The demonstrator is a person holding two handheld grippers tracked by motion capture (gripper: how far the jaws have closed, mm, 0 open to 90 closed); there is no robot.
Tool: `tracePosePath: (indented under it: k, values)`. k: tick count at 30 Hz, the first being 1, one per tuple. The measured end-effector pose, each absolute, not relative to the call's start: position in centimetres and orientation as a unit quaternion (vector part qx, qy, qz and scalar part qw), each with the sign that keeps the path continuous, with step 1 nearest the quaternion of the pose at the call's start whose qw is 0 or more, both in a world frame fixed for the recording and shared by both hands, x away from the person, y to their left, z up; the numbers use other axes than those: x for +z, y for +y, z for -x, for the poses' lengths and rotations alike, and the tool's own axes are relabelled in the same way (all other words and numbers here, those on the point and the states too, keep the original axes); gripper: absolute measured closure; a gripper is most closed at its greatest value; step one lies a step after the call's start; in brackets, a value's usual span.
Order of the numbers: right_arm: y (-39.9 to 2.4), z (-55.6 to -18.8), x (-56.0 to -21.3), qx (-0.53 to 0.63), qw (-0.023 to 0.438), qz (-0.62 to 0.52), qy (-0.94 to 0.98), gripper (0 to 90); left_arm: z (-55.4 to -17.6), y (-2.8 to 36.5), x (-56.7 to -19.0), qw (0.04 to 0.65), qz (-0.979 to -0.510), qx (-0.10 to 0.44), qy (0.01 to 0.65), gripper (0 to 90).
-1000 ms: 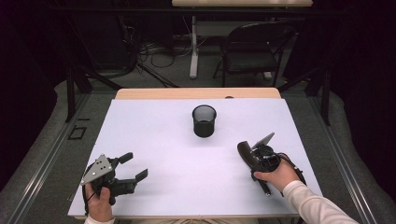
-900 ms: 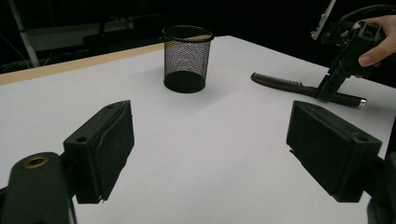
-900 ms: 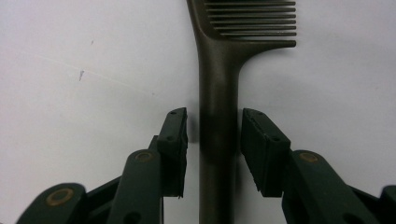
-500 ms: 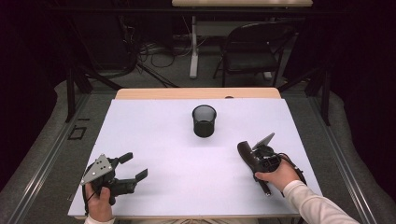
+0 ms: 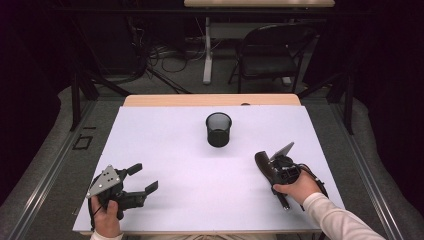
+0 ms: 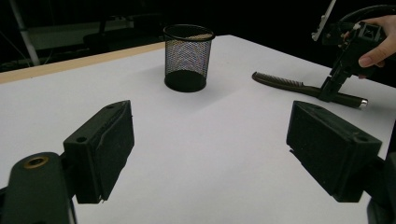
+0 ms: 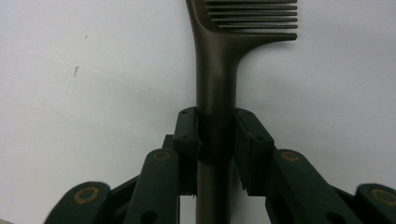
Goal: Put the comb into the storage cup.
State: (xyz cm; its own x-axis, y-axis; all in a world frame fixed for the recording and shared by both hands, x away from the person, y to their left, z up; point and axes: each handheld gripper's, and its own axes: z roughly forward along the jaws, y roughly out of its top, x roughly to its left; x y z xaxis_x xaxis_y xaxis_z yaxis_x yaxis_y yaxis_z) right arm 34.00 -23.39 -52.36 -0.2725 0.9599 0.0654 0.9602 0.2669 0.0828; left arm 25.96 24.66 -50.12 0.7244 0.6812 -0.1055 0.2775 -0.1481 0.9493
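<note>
Comb work is what I have in hand. From the high view, my right gripper (image 5: 265, 162) sits at the lower right of the frame, pointing down at a dark comb (image 5: 262, 162) that lies flat on the white table (image 5: 170, 145); my left gripper (image 5: 141, 178) rests at the lower left, jaws spread with nothing between them. A black mesh cup (image 5: 218, 129) stands upright at centre, well apart from both.

In the left gripper view, the spread jaws frame bare table, the mesh cup (image 6: 187, 57) is at upper centre, and the comb (image 6: 299, 86) lies at the upper right under the right gripper (image 6: 329, 91).

In the right gripper view, the jaws have just been closing on the comb's handle (image 7: 215, 93), and the pads now pinch it just below the toothed head, which sits at the top of the frame.

I judge the comb light, stiff and smooth, so likely to slip or swivel. The handle near the head seems the sound place to hold, clear of the thin teeth.
</note>
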Motion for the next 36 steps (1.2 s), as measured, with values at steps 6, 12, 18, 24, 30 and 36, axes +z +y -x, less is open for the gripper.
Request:
tracePosePath:
  k: [6, 12, 18, 24, 30, 36]
  values:
    - [-23.4, -34.0, -52.4, -0.057, 0.002, 0.605, -0.794, 72.6, -26.0, 24.6, -50.1, 0.565, -0.737, 0.178, 0.325, 15.4]
    - [-23.5, -34.0, -52.4, -0.060, 0.005, 0.604, -0.795, 72.7, -26.0, 24.6, -50.1, 0.564, -0.738, 0.178, 0.325, 15.4]
    - [-23.6, -33.8, -52.3, -0.075, 0.001, 0.609, -0.790, 72.8, -26.0, 24.6, -50.2, 0.563, -0.739, 0.177, 0.325, 15.4]
    - [-23.8, -33.8, -51.8, -0.063, 0.003, 0.600, -0.797, 72.8, -26.0, 24.5, -50.2, 0.564, -0.737, 0.178, 0.327, 15.4]
    - [-23.8, -33.6, -51.5, -0.083, 0.001, 0.598, -0.798, 72.9, -26.4, 24.5, -50.4, 0.555, -0.740, 0.173, 0.340, 15.4]
    - [-23.8, -33.4, -51.1, -0.098, -0.003, 0.594, -0.799, 72.9, -26.7, 24.4, -50.5, 0.549, -0.741, 0.170, 0.348, 15.5]
